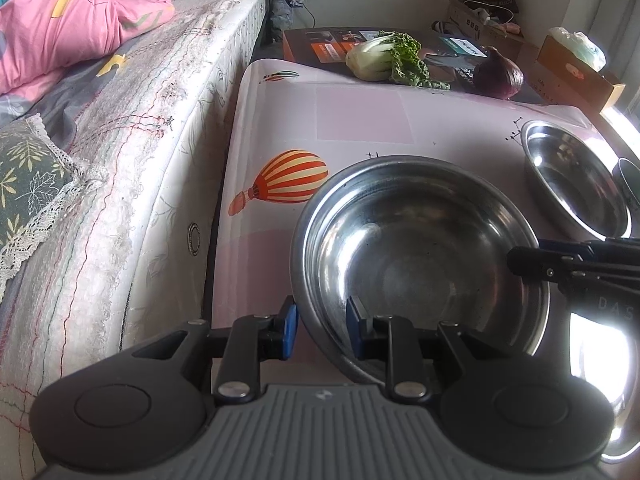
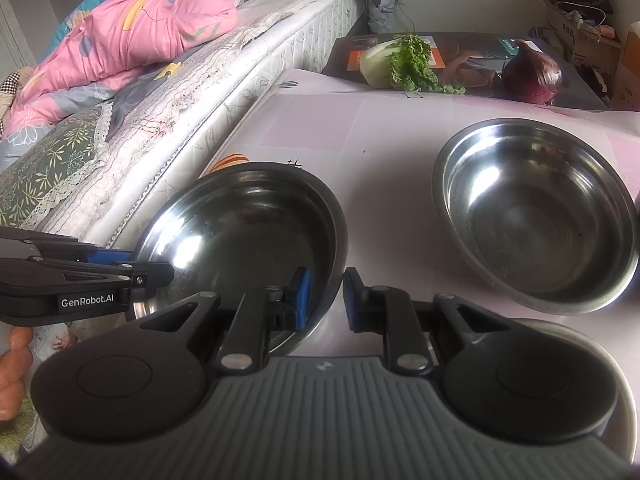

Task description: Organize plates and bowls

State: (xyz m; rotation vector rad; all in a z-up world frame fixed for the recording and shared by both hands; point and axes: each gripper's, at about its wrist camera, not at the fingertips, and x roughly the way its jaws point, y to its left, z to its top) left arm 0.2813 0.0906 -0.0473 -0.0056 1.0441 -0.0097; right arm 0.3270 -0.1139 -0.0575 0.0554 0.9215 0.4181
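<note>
The left gripper [image 1: 322,326] and the right gripper [image 2: 324,300] each pinch opposite rims of the steel bowl [image 1: 416,260], probably to carry it level toward the second bowl [image 2: 536,216].

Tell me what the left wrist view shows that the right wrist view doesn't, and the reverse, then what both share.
Only the left wrist view: the whole striped balloon print on the tablecloth, and a tissue box at far right.

Only the right wrist view: the second bowl complete, and part of a hand behind the left gripper.

Both: the near bowl, with each gripper's fingers straddling its rim, the right gripper on the opposite side, the cabbage, the red onion and the pink quilt.
</note>
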